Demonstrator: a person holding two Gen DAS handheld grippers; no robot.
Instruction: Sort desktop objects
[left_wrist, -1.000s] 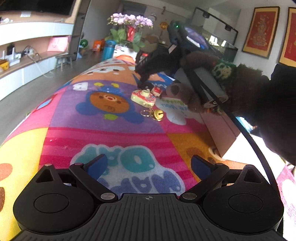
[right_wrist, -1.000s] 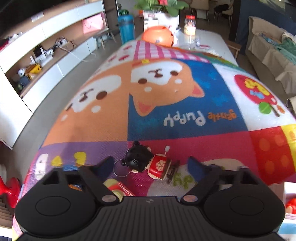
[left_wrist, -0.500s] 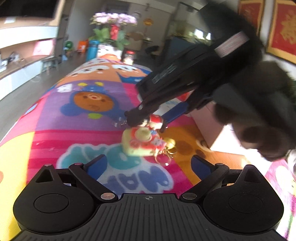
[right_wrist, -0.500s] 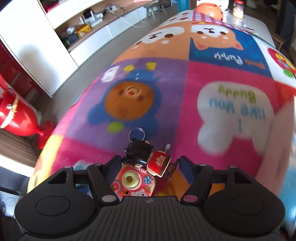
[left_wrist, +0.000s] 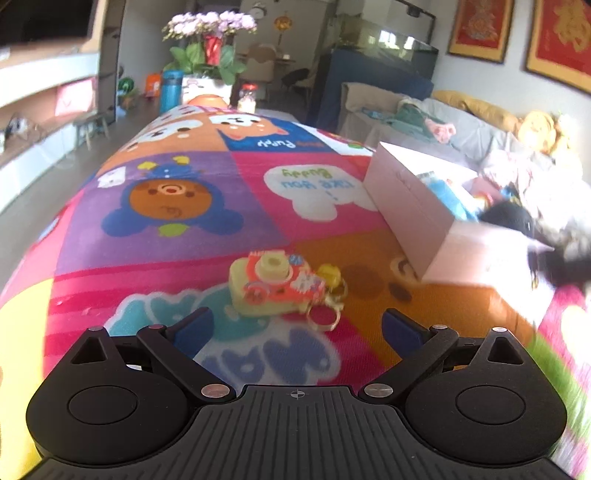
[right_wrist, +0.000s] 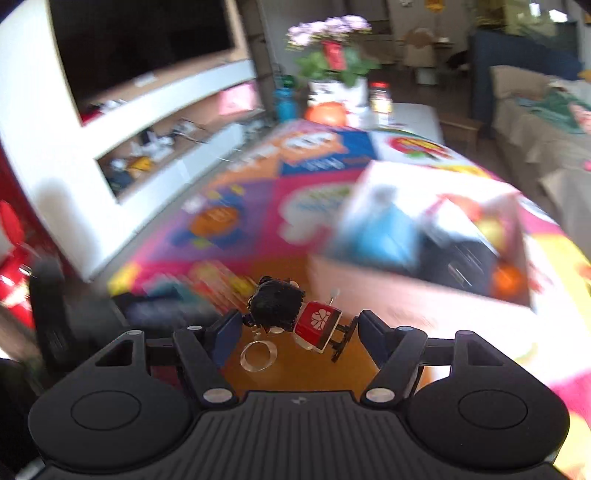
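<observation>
My right gripper (right_wrist: 293, 326) carries a keychain figure (right_wrist: 295, 314) with a black fuzzy head, a red body and a clear ring. It hangs clear of the mat, a pad against each side, and the jaws are opening a little. Just ahead and to the right stands the open pink box (right_wrist: 369, 295). In the left wrist view my left gripper (left_wrist: 297, 326) is open low over the mat. A yellow and pink toy camera keychain (left_wrist: 273, 286) lies just beyond its fingertips. The pink box (left_wrist: 406, 206) stands to the right, with a blurred dark shape (left_wrist: 517, 225) over its near corner.
The cartoon play mat (left_wrist: 177, 206) covers the long table. The box holds a blue item (right_wrist: 388, 236) and other small things, blurred. At the table's far end stand a flower pot (left_wrist: 207, 55), a jar (left_wrist: 246, 98) and an orange ball (right_wrist: 327, 112). A sofa (left_wrist: 461, 125) runs along the right.
The right gripper swept from the far mat toward the near end, then right to the box, keychain figure held throughout. The toy camera came along and now lies before my left gripper.
</observation>
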